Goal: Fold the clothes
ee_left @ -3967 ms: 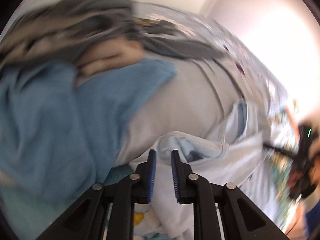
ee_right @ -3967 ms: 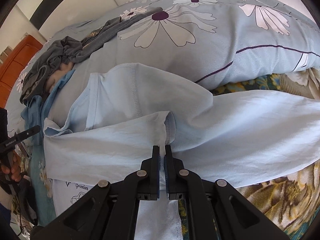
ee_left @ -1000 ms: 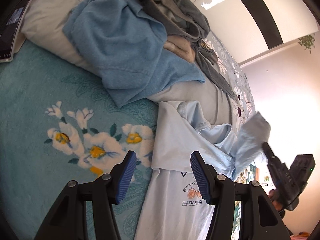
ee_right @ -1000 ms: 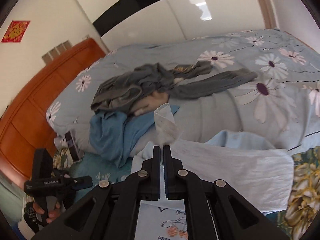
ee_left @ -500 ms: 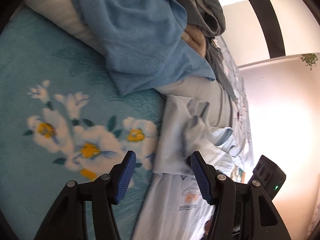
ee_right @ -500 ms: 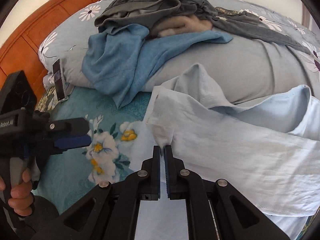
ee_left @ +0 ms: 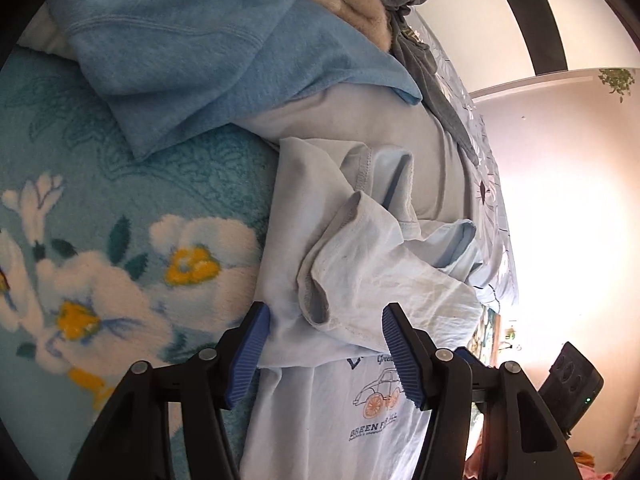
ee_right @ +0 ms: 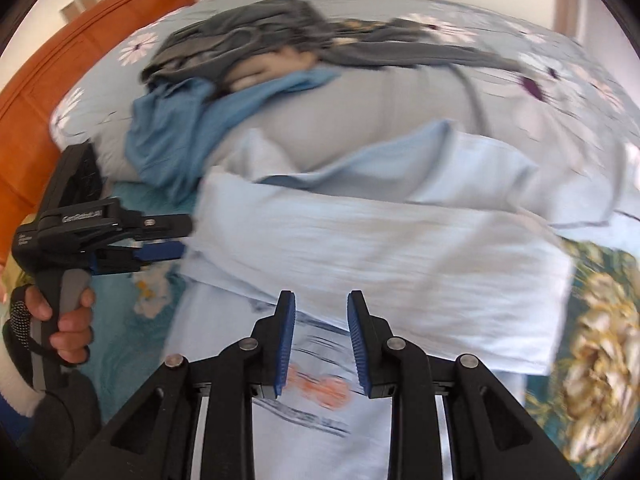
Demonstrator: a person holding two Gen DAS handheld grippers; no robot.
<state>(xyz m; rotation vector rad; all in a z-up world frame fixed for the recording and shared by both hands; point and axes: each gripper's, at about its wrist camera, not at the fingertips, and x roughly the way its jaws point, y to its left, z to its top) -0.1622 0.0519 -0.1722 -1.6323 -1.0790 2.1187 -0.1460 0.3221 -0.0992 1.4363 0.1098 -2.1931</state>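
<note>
- the right gripper has let go of the sleeve that it was pinching a second ago; its jaws are opening now and nothing is between them, only the printed front of the light blue t-shirt lies below.
- the sleeve now lies folded across the chest of the shirt, a bit crumpled near the cuff, so i judge this side fold is placed but not yet smooth.
- the t-shirt lies on the teal flowered blanket, its collar end against the grey pillow, just beside the blue sweater.
- the left gripper has come lower to the shirt, tilted down; its jaws are closing around the folded cuff and shoulder edge, but the pads do not press the cloth yet.
- the person's left hand is closed around the handle of that gripper, at the left side of the shirt.
</note>
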